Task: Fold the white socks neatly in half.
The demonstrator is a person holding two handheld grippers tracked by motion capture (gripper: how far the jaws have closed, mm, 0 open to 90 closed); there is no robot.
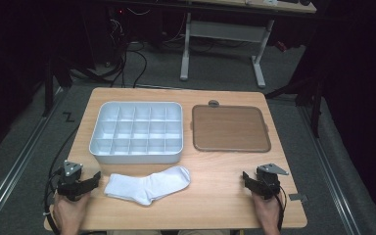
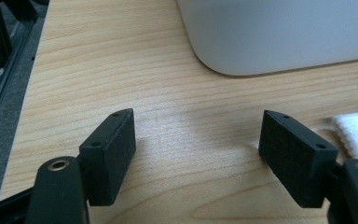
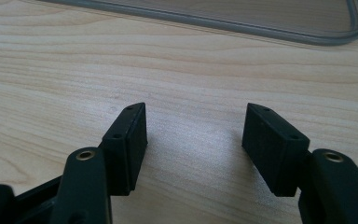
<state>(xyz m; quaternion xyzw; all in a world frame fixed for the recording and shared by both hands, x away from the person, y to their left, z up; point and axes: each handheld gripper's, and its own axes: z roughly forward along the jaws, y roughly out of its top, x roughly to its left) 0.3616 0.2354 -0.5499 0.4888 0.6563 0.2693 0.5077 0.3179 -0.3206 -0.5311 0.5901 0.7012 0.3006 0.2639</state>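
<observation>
- Sock (image 1: 148, 185): white, lies flat on the near part of the table (image 1: 225, 196), just in front of the tray; untouched, so the work looks not yet begun.
- Tray (image 1: 137, 132): white, many compartments, all appear empty; filling is left to do, by my judgement.
- Lid (image 1: 231, 128): brown, flat, to the right of the tray, apart from it.
- Left gripper (image 1: 85, 183): near left corner, jaws wide apart, nothing between them; the sock's edge (image 2: 356, 128) sits just beside it.
- Right gripper (image 1: 254, 183): near right, jaws wide apart, empty.
- Hard to tell: the far compartments' floors; the room beyond is dark.
</observation>
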